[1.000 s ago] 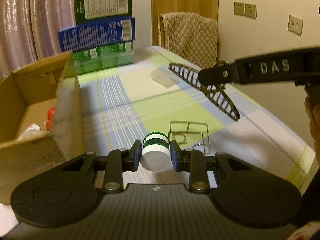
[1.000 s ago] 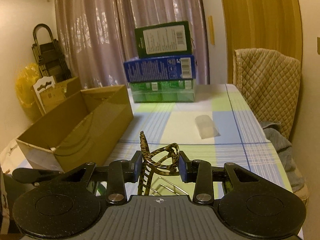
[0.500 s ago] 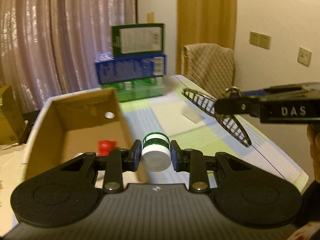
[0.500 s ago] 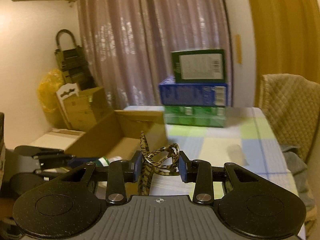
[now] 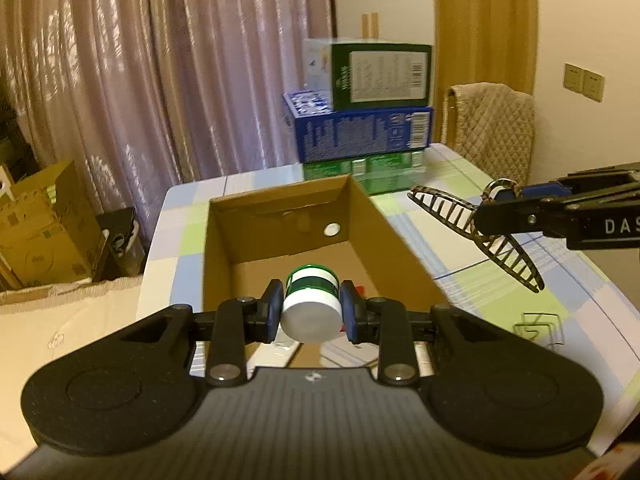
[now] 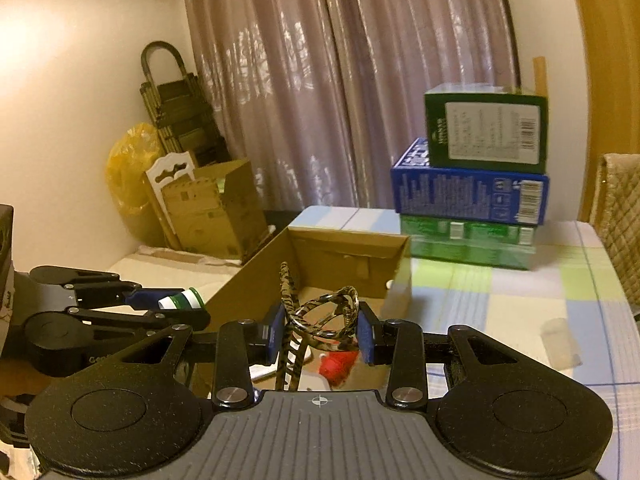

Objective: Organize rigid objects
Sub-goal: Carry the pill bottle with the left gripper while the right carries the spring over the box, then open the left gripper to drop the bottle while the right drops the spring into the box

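Left tool (image 5: 311,312) is clamped on a small white jar with a green band (image 5: 311,308), blue pads (image 5: 275,310) pressing both sides, white cap toward the camera. The jar sits in the air over the open cardboard box (image 5: 376,216), roughly above its near half. Right tool (image 6: 320,330) is clamped on the ring end of a tortoiseshell hair claw clip (image 6: 326,318), with the toothed part hanging below the pads. In the left wrist view the clip (image 5: 480,236) is off to the right of the box, above the bench (image 5: 560,288), not over the opening. In the right wrist view the left tool (image 6: 182,302) with the jar (image 6: 184,299) shows at the left, next to the box's left wall (image 6: 256,272). Inside the box: a red item (image 6: 338,364) on the floor and some pale flat pieces near it, too blurred to identify. A round hole (image 5: 331,230) is in the far end wall. The box rests on the checked cloth of the bench. Behind it, stacked cartons at the far edge: dark green (image 5: 380,74) on blue (image 5: 360,132) on light green (image 5: 368,170). A bent wire piece (image 5: 538,326) lies on the cloth at the right, and a small clear cup (image 6: 560,340) lies further out on the bench. A quilted chair back (image 5: 496,124) is at the far right corner.
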`<action>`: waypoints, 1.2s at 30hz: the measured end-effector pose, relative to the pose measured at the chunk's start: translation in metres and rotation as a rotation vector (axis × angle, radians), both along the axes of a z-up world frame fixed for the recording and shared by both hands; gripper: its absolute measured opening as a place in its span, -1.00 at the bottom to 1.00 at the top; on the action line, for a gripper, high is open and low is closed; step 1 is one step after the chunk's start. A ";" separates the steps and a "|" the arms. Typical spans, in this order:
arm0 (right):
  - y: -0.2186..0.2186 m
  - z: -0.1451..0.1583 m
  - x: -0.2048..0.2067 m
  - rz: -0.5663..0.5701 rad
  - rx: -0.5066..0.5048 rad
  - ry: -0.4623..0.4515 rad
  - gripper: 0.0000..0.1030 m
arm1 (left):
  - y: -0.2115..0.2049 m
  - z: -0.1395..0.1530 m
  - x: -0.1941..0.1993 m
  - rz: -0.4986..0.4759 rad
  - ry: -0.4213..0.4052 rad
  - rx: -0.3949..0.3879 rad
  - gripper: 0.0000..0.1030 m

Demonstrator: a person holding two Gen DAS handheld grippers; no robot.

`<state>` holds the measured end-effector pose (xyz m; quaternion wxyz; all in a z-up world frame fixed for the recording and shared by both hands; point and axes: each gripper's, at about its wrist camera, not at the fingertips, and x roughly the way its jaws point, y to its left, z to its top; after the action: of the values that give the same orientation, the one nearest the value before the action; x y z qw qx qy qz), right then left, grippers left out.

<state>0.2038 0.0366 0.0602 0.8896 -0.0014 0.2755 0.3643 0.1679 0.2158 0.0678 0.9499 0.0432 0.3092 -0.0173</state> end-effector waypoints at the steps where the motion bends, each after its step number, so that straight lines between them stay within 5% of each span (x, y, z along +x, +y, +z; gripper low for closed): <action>1: 0.005 -0.002 0.003 0.001 -0.005 0.003 -0.34 | 0.004 -0.003 0.004 0.000 0.006 0.000 -0.50; 14: 0.043 -0.037 0.028 0.011 -0.068 0.054 -0.34 | 0.020 -0.043 0.032 0.000 0.067 -0.028 -0.50; 36: 0.048 -0.054 0.040 -0.023 -0.088 0.086 -0.34 | 0.027 -0.058 0.052 -0.001 0.099 -0.035 -0.50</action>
<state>0.2440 0.0843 0.0059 0.8801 -0.0216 0.3291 0.3415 0.2197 0.2427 0.0094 0.9341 0.0258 0.3553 -0.0253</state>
